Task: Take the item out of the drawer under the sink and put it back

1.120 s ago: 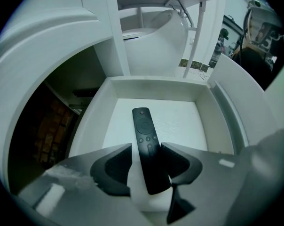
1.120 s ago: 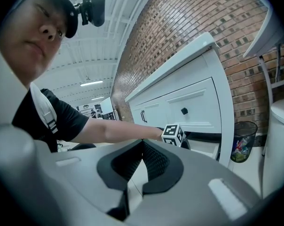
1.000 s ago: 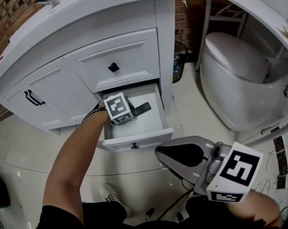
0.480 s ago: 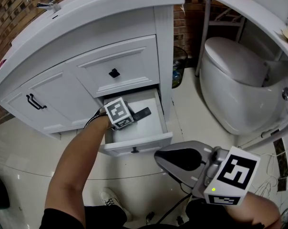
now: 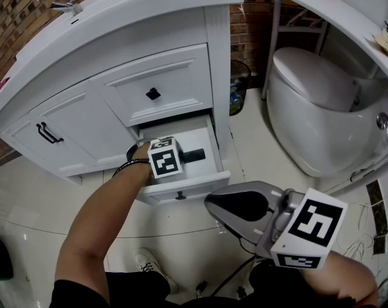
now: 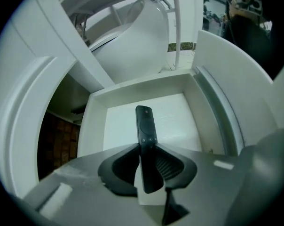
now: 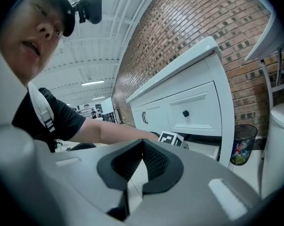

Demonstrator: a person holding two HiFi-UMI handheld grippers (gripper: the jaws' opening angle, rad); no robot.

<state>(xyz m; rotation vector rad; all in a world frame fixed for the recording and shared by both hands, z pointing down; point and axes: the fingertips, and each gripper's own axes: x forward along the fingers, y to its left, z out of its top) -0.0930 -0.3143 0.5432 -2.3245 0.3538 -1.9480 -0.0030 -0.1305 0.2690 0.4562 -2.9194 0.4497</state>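
Closing just now, left tongs (image 6: 146, 149) clamp one remote (image 6: 145, 124) in one open drawer (image 6: 186, 121); right tongs (image 7: 142, 143) clenched, empty.

The open drawer (image 5: 207, 181) admits entry from above only at its near end; the shut upper drawer (image 5: 152, 76) overhangs its far end. The toilet (image 5: 309, 120) narrows floor space on the right.

A slim black remote (image 6: 146, 124) with a round button pad sits inside the open white drawer (image 6: 205, 107). Its near end is between the fingers of the left gripper (image 6: 146, 146), which have just been closing and now press its sides. Its far end reaches beyond the fingertips.
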